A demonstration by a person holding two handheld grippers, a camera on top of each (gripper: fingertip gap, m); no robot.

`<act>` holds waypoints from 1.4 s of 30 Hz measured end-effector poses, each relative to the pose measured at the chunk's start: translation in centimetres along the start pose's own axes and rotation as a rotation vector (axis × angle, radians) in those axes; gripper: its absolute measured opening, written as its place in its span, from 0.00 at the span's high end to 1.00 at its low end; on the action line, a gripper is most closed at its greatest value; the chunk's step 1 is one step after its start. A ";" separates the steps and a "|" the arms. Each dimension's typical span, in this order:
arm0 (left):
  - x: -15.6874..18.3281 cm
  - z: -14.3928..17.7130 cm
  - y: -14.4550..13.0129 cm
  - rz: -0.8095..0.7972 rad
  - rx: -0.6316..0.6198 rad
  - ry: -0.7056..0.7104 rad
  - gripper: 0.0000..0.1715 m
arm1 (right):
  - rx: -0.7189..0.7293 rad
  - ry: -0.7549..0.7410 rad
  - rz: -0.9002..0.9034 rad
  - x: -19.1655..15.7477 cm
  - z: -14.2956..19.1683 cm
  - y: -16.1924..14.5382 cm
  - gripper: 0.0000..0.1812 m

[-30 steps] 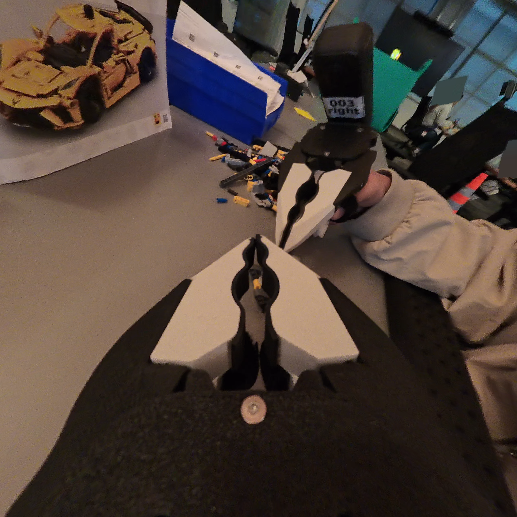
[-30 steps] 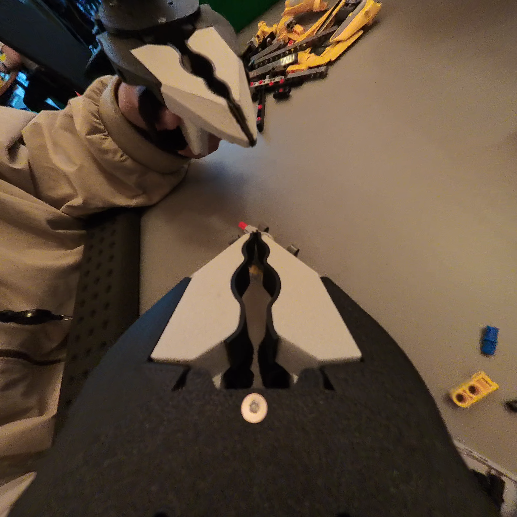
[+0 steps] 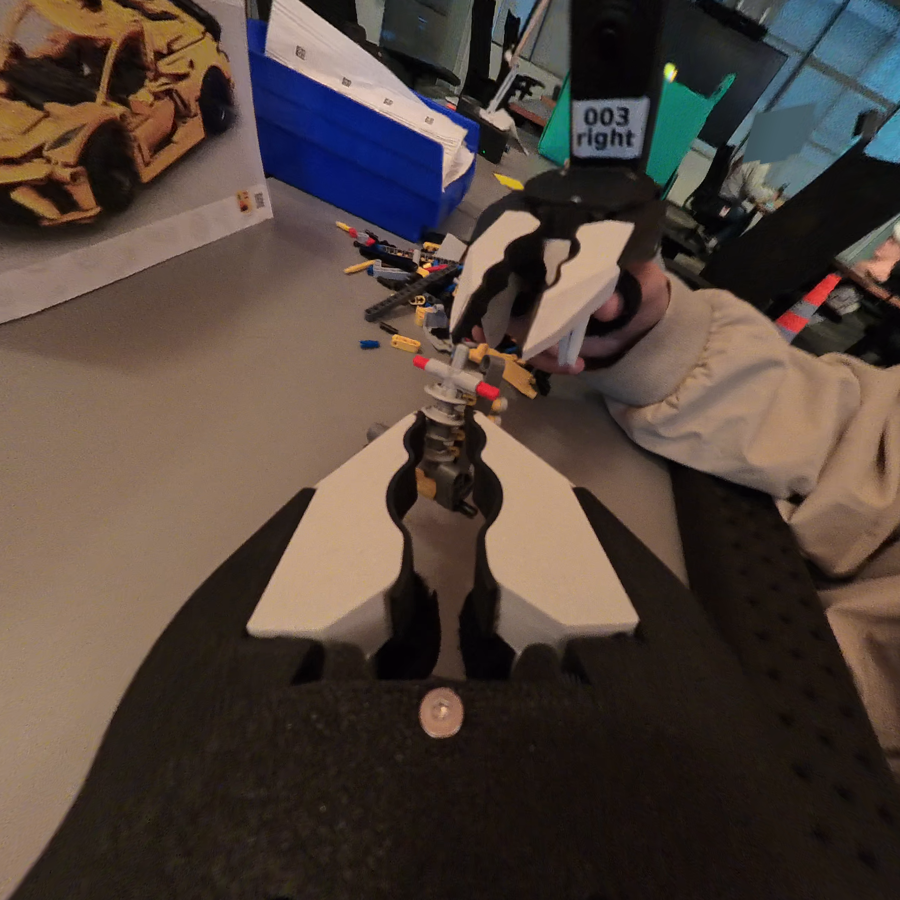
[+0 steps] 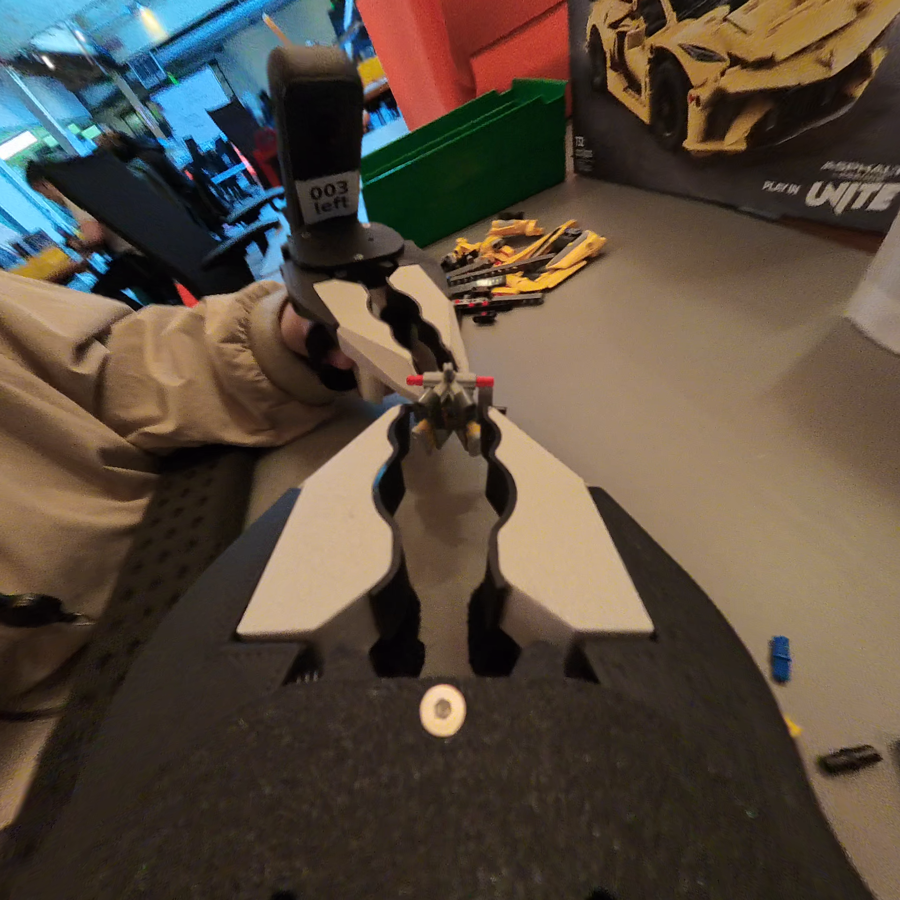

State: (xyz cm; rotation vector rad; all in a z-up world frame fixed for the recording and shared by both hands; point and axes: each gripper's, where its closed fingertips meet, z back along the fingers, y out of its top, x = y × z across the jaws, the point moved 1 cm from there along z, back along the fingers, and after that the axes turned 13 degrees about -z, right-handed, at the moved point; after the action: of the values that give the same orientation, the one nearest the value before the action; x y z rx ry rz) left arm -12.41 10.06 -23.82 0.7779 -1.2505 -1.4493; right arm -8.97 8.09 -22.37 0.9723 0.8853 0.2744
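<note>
The left tongs [image 3: 445,423] are clamped on a small grey and yellow brick assembly [image 3: 445,455] with a coiled spring section and a grey cross-axle tipped in red, held above the grey worktop [image 3: 195,438]. In the right wrist view the right tongs [image 4: 444,419] stand apart around the other end of the same assembly, their white fingers [image 4: 341,511] just beside its yellow-tipped prongs; whether they touch it cannot be told. A hand in a beige sleeve [image 3: 759,414] grips each tool. Behind lie a scatter of loose bricks [image 3: 409,287], a blue bin [image 3: 360,146] holding white papers, and a printed sheet showing a yellow car [image 3: 112,112]. The right wrist view shows a part-built yellow and black chassis [image 4: 521,263], a green bin [image 4: 467,165], the set's box [image 4: 740,107] and a blue pin [image 4: 780,658].
</note>
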 end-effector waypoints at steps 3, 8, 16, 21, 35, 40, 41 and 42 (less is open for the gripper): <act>-0.3 0.2 0.3 0.156 0.058 -0.053 0.91 | 0.020 -0.013 0.096 -0.4 -0.5 0.1 0.83; -0.8 0.2 0.6 0.322 0.127 -0.094 0.91 | 0.115 -0.097 0.250 -0.9 -0.9 1.5 0.89; 0.2 -0.8 -1.3 0.115 -0.048 -0.053 0.91 | -0.045 -0.134 0.251 0.4 -1.5 -1.0 0.98; -1.4 -0.4 -1.9 -0.030 -0.115 0.074 0.87 | -0.104 -0.118 0.199 0.9 -1.1 -1.7 1.00; -5.9 1.2 -2.8 -0.072 -0.172 0.313 0.80 | -0.237 -0.441 0.158 6.4 -1.2 -3.9 0.88; -6.4 -0.9 -4.8 -0.015 -0.263 0.196 0.75 | -0.208 -0.480 0.195 7.6 -1.8 -3.0 0.83; -6.2 -1.4 -4.7 -0.007 -0.262 0.163 0.73 | -0.217 -0.495 0.210 7.9 -2.0 -3.0 0.80; -6.0 -1.8 -4.5 -0.023 -0.262 0.148 0.73 | -0.220 -0.518 0.225 8.2 -2.2 -2.9 0.78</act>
State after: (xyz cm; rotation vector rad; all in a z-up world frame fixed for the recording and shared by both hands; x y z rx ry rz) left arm -10.43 14.98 -29.46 0.7084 -0.9214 -1.5085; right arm -5.98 12.41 -29.61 0.8793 0.2662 0.2865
